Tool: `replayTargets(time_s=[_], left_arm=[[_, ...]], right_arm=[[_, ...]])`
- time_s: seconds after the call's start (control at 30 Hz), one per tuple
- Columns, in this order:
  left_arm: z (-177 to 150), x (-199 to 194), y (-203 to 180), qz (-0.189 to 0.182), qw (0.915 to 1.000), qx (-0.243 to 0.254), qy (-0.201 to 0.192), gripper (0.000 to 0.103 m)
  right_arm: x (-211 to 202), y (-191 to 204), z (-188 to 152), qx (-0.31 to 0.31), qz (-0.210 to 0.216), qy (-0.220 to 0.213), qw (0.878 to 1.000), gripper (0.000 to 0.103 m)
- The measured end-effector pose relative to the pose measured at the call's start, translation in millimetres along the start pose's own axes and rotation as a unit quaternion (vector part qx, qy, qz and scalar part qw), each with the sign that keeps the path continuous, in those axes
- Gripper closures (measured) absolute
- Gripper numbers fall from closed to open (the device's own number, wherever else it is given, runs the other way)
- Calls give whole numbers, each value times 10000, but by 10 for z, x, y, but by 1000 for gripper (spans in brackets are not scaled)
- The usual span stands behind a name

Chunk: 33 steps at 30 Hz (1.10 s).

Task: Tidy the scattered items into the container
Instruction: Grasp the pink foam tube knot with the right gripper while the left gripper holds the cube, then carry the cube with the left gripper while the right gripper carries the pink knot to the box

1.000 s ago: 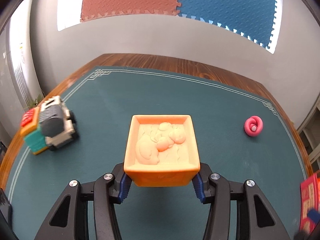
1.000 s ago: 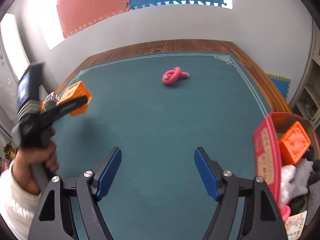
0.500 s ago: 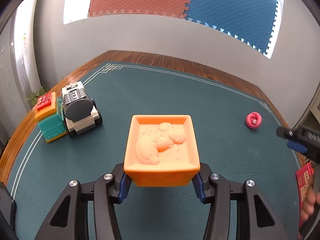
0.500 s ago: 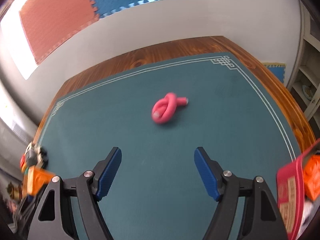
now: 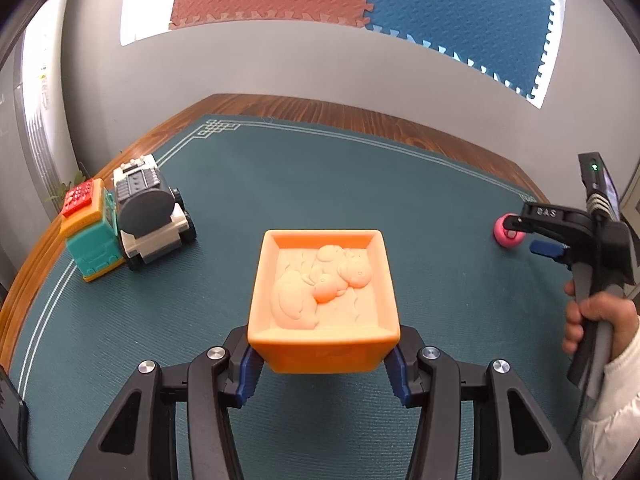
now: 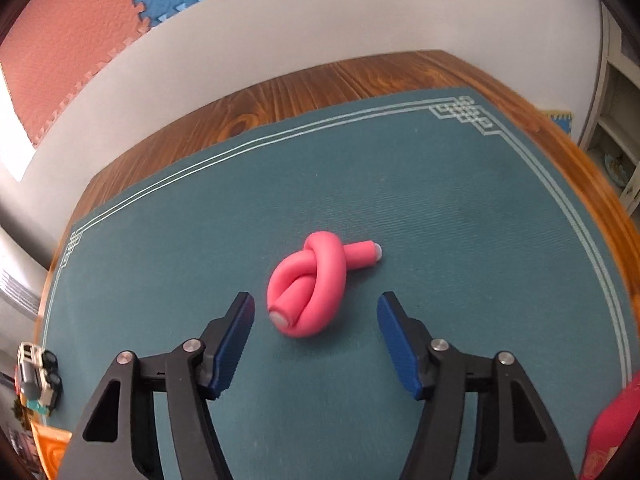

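**Ana:** Left wrist view, starting at the far left: a toy truck (image 5: 150, 216) with a teal and orange block toy (image 5: 90, 236) touching its side, both ahead-left of the left claw (image 5: 323, 364), well apart from it. Why are they out there?

**Ben:** They're scattered items lying loose on the green mat (image 5: 320, 184). That claw can't take them; its pads are pinching the orange mould tray (image 5: 323, 300) by the two sides of its near end, relief face up, held clear above the mat. I'd judge it's being carried, level so it doesn't slip.

**Ana:** And further right?

**Ben:** The right claw (image 6: 316, 344), held by a hand (image 5: 596, 328). It's spread wide, low over the mat, with the pink knotted foam tube (image 6: 310, 288) lying just ahead, centred between the pads. That lines up a squeeze across the knot.

**Ana:** The container?

**Ben:** Only a red edge (image 6: 614, 428) at the right claw's lower right; I can't tell what it is.
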State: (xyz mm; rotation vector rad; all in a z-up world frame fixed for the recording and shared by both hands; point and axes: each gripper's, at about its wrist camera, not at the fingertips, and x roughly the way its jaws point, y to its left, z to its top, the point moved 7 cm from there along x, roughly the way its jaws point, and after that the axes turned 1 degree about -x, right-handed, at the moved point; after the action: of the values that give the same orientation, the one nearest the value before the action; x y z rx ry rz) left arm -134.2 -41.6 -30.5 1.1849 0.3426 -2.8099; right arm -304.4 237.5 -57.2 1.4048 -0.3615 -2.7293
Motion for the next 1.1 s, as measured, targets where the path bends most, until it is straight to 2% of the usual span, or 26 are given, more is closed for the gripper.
replayTargets(time_s=[0.13, 0.2, 0.37, 0.63, 0.83, 1.1], left_arm=[[-8, 22, -3, 8, 10000, -10, 30, 50], [-13, 34, -5, 15, 10000, -14, 41, 50], [-52, 56, -36, 21, 10000, -9, 85, 50], [-74, -34, -118, -63, 9999, 95, -34, 50], [-71, -166, -197, -65, 9994, 237, -234, 50], [-87, -378, -392, -67, 9968, 554, -578, 50]], right_arm=[[96, 7, 21, 12, 50, 30, 10000, 48], [89, 49, 16, -102, 41, 7, 9999, 65], [-28, 152, -48, -478, -39, -133, 9988, 68], [-601, 273, -246, -684, 191, -481, 9963, 68], [-1119, 294, -567, -940, 347, -705, 9925, 68], [-1754, 126, -983, -1019, 426, -1018, 9887, 68]])
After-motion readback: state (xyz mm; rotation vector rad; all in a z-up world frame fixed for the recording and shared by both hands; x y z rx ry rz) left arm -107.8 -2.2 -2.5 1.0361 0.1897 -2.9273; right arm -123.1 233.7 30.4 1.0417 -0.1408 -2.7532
